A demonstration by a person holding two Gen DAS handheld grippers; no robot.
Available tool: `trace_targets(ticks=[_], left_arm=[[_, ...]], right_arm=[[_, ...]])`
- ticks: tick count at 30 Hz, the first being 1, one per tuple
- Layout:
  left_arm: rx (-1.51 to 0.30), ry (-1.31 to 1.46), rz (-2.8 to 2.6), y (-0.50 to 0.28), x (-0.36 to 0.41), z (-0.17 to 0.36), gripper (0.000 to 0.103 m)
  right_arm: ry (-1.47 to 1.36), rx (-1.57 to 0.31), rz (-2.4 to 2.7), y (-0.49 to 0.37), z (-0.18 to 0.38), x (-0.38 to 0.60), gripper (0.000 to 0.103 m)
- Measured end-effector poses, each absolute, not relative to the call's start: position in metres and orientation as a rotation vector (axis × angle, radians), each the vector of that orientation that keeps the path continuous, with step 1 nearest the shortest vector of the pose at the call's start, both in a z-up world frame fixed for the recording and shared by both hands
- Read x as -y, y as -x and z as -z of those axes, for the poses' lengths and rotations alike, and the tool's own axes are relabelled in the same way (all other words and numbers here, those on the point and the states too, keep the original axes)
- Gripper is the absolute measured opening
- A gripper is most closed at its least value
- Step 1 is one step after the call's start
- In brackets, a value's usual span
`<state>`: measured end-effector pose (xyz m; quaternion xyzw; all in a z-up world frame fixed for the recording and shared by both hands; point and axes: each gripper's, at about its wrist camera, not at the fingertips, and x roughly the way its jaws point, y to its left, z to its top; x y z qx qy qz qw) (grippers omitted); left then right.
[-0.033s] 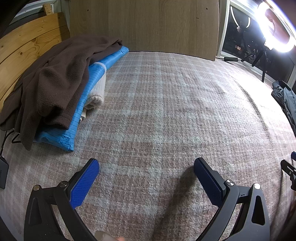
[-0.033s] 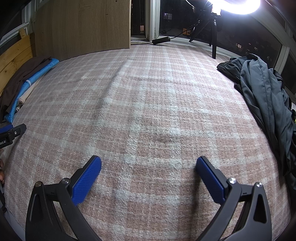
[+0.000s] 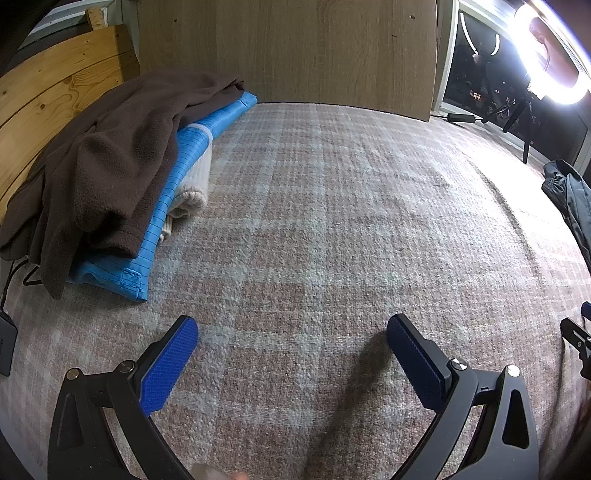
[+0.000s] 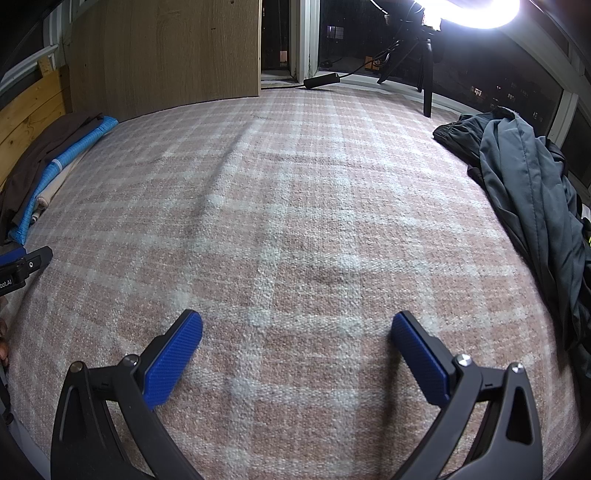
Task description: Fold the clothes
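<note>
Nearest the cameras, both tools hung over the bare plaid blanket (image 3: 332,229). The left gripper (image 3: 291,343) had its blue pads spread wide with nothing between them, and the right gripper (image 4: 295,339) stood just as wide and just as empty.

Farther off on the left edge lay a stack (image 3: 122,206): a brown fleece (image 3: 99,173) draped loosely on top, a flat blue cloth (image 3: 166,206) under it, and a cream knit (image 3: 192,184) tucked beneath that. The blue and cream pieces looked folded or rolled; the fleece looked only thrown over, so that pile seemed at best partly done.

Across the blanket, by the right edge, a heap (image 4: 532,192) of grey and dark garments sat crumpled and plainly unfolded. Judged from this, most of the folding was left, and no garment had been laid out in the open middle.

Beyond stood a wooden panel (image 3: 288,51), a dark window and a glaring ring light (image 4: 469,11) on a tripod.

As for writing, the only lettering was on the left tool at the edge of the right view, white characters ending in "AI"; the rest was cut off
</note>
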<state>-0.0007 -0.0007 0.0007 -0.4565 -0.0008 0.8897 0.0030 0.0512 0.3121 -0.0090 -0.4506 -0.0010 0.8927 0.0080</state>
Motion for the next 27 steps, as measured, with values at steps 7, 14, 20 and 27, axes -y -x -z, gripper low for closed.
trace_targets(ticks=[7,14,20,27], left_arm=[[-0.006,1.432,-2.793,0.0022,0.0024,-0.0031,0.103],[-0.006,1.430,-2.794,0.0014,0.0002,-0.0008,0.103],[0.000,1.430,-2.793,0.0003,0.0022,0.0005,0.103],[0.000,1.435,-2.794,0.0006,0.0011,0.0003,0.103]], right_arm=[[1.408,0.004,-2.790,-0.0512,0.0090,-0.3121,0.103],[1.409,0.004,-2.790,-0.0511,0.0090,-0.3121,0.103],[1.408,0.004,-2.790,-0.0511,0.0091,-0.3121,0.103],[1.432,0.010,-2.787,-0.0499,0.0084,-0.3130,0.103]])
